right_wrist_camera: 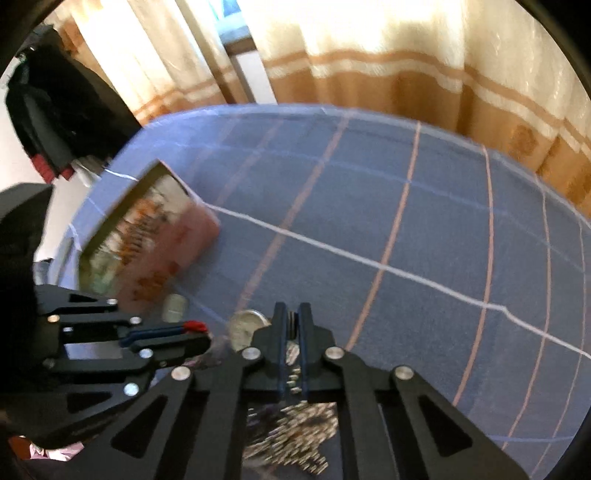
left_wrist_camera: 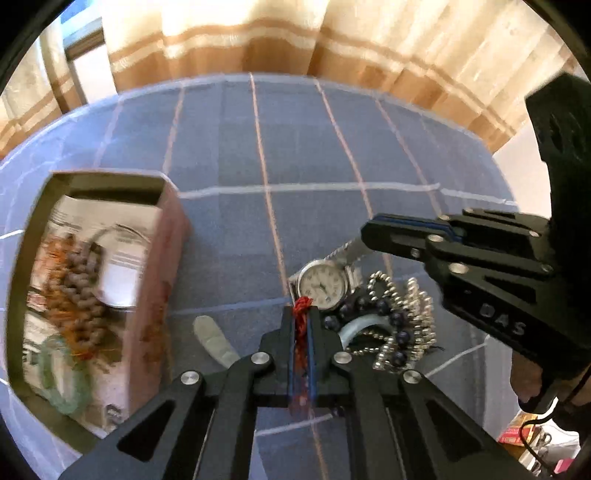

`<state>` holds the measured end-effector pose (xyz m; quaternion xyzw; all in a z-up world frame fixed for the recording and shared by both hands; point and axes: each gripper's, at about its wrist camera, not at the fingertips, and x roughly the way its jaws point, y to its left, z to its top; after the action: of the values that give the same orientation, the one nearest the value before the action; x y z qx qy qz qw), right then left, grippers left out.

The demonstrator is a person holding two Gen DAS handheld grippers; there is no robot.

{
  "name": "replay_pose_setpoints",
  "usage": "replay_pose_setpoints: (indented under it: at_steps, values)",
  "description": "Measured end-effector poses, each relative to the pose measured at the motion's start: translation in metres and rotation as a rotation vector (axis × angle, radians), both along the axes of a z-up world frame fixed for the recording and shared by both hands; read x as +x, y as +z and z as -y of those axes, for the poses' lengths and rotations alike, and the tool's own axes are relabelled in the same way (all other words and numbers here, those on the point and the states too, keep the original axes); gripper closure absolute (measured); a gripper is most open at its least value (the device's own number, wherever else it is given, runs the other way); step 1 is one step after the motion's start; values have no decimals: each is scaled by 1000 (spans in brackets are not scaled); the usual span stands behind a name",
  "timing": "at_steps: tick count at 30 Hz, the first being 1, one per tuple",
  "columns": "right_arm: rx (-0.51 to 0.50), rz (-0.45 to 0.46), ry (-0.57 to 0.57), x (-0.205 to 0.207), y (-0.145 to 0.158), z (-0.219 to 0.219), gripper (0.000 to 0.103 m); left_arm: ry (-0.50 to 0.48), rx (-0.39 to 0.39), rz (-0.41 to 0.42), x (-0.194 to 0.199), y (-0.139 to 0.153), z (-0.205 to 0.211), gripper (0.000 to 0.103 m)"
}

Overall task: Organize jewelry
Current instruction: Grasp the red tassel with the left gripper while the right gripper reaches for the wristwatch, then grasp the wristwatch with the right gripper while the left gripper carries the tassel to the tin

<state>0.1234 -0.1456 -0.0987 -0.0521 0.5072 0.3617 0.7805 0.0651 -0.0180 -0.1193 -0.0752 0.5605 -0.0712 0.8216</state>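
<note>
My left gripper (left_wrist_camera: 303, 314) is shut on a red braided cord (left_wrist_camera: 302, 321), just in front of a heap of jewelry. The heap holds a silver wristwatch (left_wrist_camera: 323, 286), a dark bead bracelet (left_wrist_camera: 384, 314), a silver ball chain (left_wrist_camera: 410, 314) and a pale jade bangle (left_wrist_camera: 356, 328). My right gripper (right_wrist_camera: 293, 314) is shut on the watch's metal band (right_wrist_camera: 294, 321); the watch face (right_wrist_camera: 245, 326) shows beside it. The right gripper shows in the left wrist view (left_wrist_camera: 373, 230). The left gripper shows in the right wrist view (right_wrist_camera: 201, 332). An open pink box (left_wrist_camera: 147, 288) at left holds several beaded pieces.
A blue checked cloth (left_wrist_camera: 314, 147) covers the table. A pale flat stone piece (left_wrist_camera: 218, 339) lies beside the box. Beige and brown curtains (left_wrist_camera: 258, 33) hang behind the table's far edge. Dark clothing (right_wrist_camera: 62, 110) hangs at left past the table.
</note>
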Motion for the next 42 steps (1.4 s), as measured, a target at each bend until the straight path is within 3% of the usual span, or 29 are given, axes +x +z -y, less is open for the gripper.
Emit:
replay_pose_setpoints:
  at_steps: [6,11,13,14,15,22,25,30,33,37,40,42]
  values:
    - [87,66,-10,-15,55,7,96,54,-31,91,-16,51,-25,99]
    - [76,78,-21,-13,62,13,95,82,-37,145,-28,82,-37,99]
    - [35,71,-54,-8,52,14,76,88,-36,161,-30,91,-39,99]
    - [17,58,-69,-5,45,16,49,93,-35,166,-26,94,-35,99]
    - [8,47,-85,-3,37,20,40,96,-38,170,-28,96,-37,99]
    - [-69,-35,-72,3,-15,13,41,125,-49,177,-34,100,-47,99]
    - [-93,-20,-42,-1,-21,-2,25,132,-53,179,-36,101,-51,99]
    - [-138,-17,13,-6,-31,-24,21,137,-58,186,-35,105,-55,99]
    - [-201,37,94,-17,-35,-39,10,143,-60,190,-34,106,-58,99]
    - [-238,42,111,-16,-44,-43,15,152,-65,192,-33,105,-61,99]
    - [-229,32,110,-14,-47,-42,28,154,-67,192,-33,105,-63,99]
    - [-255,62,125,-15,-44,-43,67,156,-68,194,-32,105,-64,99]
